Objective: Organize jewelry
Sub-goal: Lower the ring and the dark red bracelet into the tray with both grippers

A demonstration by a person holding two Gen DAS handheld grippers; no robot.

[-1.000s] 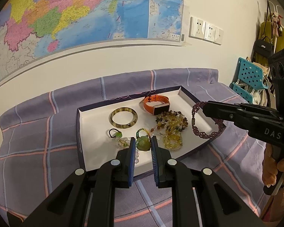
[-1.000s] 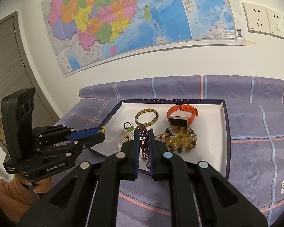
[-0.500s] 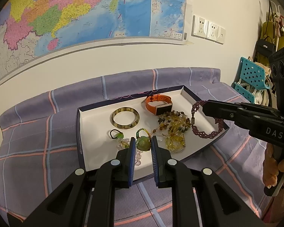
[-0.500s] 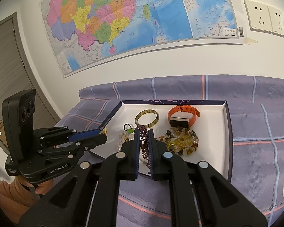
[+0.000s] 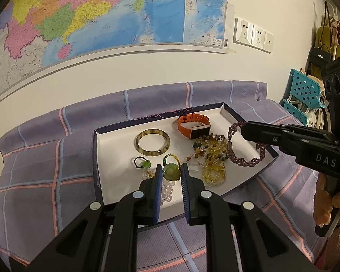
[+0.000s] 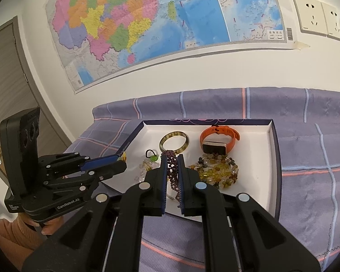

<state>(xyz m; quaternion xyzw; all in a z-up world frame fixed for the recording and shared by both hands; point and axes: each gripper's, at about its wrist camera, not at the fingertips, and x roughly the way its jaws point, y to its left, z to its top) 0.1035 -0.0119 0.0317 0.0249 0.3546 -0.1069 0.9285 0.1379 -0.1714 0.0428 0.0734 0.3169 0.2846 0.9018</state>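
Jewelry lies in a shallow white tray (image 5: 106, 158) on a purple checked cloth (image 5: 45, 158). The right gripper (image 6: 171, 158) is clamped on a purple bead bracelet (image 5: 244, 156), lifted over the tray's right side. The left gripper (image 5: 171, 170) is narrowly open around a green pendant (image 5: 171, 171); whether it grips is unclear. Likely next: setting the bracelet on bare tray floor, apart from the yellow beads (image 5: 213, 156).

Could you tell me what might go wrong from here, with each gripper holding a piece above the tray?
1. The purple bead bracelet dangles from the right gripper beside the yellow bead pile; it could snag those strands.
2. The left gripper pinches a rounded green pendant, which might slip out.
3. The pendant's cord hangs near the clear beads and may drag them.
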